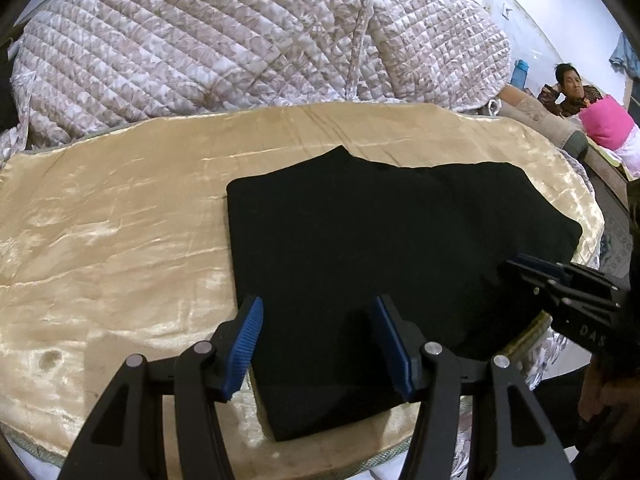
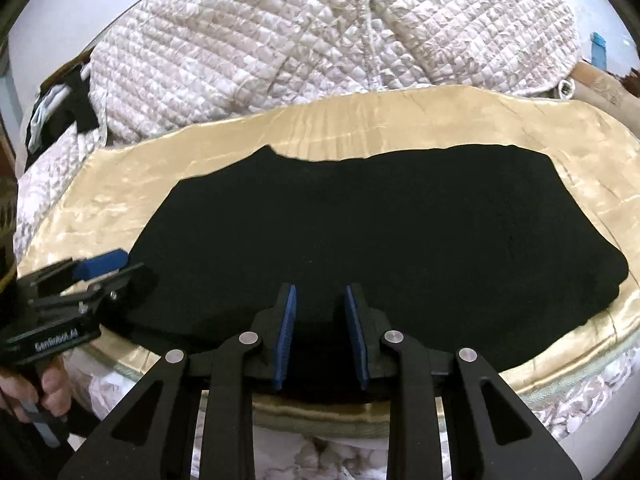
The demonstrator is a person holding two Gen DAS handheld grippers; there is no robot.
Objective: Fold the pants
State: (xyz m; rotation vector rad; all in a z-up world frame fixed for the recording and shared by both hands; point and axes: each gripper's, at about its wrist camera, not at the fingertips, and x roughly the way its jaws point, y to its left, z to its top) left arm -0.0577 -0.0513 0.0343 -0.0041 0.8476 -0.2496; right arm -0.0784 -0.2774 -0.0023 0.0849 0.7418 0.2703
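The black, soft fabric pants (image 1: 360, 240) lie flat, already folded into a broad slab, on the shiny gold satin cloth (image 1: 112, 240) covering the bed, directly ahead of and beneath both tongs. The left tongs (image 1: 318, 344) gape wide over the near edge, gripping nothing. The right tongs (image 2: 322, 336) stand partly open, also empty, over the same edge. Both seem poised to pinch that edge for another fold. A quilted pale floral comforter (image 2: 320, 40) is heaped beyond.
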